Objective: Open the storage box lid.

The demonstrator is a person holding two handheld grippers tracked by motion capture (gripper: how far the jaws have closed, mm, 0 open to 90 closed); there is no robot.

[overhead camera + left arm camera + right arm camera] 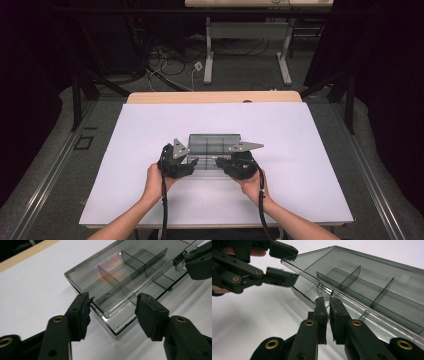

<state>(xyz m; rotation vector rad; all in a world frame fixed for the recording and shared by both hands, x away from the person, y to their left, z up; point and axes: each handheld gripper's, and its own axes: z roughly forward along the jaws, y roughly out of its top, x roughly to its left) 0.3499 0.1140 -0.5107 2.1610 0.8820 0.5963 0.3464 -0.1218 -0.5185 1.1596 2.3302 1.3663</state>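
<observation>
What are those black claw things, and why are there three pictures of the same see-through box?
The black claws are grippers, tools with two jaws that a person squeezes by hand. One picture comes from a camera high above the white table. There you see the left gripper and the right gripper at a smoky see-through box with little dividers inside. The other two pictures come from small cameras riding on each gripper, looking along its jaws. The right gripper pinches a small clear tab on the front edge of the box's lid, which is lifted a little. The left gripper has its jaws on either side of the box's corner, apparently not squeezing it yet.
</observation>
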